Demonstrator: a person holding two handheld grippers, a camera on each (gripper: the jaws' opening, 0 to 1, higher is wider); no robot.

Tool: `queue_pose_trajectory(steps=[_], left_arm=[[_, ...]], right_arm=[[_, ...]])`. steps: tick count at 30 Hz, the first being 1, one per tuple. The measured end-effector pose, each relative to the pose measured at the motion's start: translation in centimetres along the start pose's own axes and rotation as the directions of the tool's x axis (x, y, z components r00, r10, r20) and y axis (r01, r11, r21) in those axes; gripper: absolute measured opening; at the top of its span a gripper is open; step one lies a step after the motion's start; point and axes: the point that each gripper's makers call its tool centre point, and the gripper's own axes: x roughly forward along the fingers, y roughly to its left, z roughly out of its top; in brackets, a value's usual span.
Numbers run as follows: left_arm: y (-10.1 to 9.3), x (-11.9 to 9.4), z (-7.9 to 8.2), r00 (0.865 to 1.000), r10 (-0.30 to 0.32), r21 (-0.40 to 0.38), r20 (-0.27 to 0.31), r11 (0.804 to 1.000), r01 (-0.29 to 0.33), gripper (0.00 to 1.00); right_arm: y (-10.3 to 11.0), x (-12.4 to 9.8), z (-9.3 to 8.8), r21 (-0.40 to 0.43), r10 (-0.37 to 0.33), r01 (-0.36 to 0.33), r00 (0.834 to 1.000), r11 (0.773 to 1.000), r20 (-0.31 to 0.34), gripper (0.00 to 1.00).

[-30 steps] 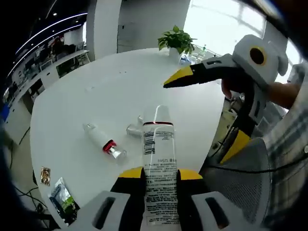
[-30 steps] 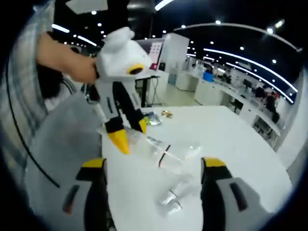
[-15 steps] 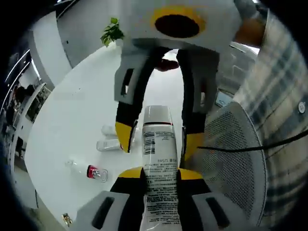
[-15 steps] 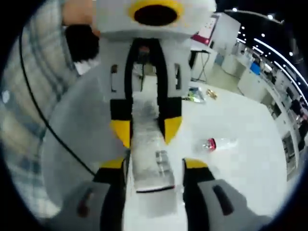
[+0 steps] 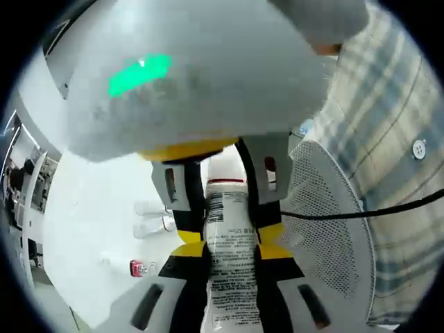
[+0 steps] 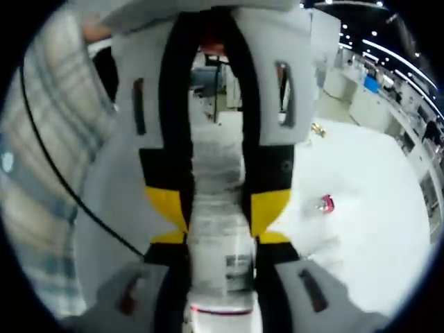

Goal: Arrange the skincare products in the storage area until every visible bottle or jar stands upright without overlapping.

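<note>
White round worktop (image 5: 90,229) sits under everything, glossy and bare apart from a few small bits, with an open office and ceiling lights way off behind it in the right gripper view. We've got the white bottle (image 5: 227,257) pinched between both tools at once, nose to nose: the left tool (image 5: 227,253) is clamped on its lower body where the small black print is, and the right tool (image 5: 215,208) comes in from the opposite end, its yellow-tipped jaws closed around the part near the red band and the white cap. From the right gripper view the right tool (image 6: 220,260) has the bottle (image 6: 218,257) snug between its jaws too, with the left tool (image 6: 216,208) facing us. Looks to us like a hand-over or a re-grip, so the bottle can be turned cap-up and stood on the worktop. It's a smooth plastic cylinder, slick-looking, so a two-ended hold makes sense. Down on the worktop lie two little clear bottles (image 5: 151,216) side by side, and a clear one with a red collar (image 5: 139,267) is also on its side, well apart from them. Those aren't upright yet, so plenty of the job is left. A grey mesh chair back (image 5: 326,229) and a plaid sleeve (image 5: 388,139) crowd the right side.
</note>
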Motion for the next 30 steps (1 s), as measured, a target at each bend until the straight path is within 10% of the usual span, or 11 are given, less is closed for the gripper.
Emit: queue_pose_trajectory(steps=[18, 26, 30], left_arm=[[-0.8, -0.8, 0.1, 0.993, -0.095, -0.025, 0.066, 0.995, 0.097, 0.31], [1.4, -3.2, -1.4, 0.993, -0.010, -0.120, 0.116, 0.992, 0.024, 0.41], [3.3, -4.1, -2.3, 0.985, 0.082, -0.148, 0.152, 0.987, -0.059, 0.65]], right_arm=[[0.5, 0.0, 0.8, 0.062, 0.024, -0.029, 0.996, 0.998, 0.081, 0.26], [0.1, -0.5, 0.4, 0.140, 0.032, -0.051, 0.990, 0.989, 0.137, 0.26], [-0.3, -1.2, 0.2, 0.199, 0.021, -0.060, 0.982, 0.978, 0.189, 0.26]])
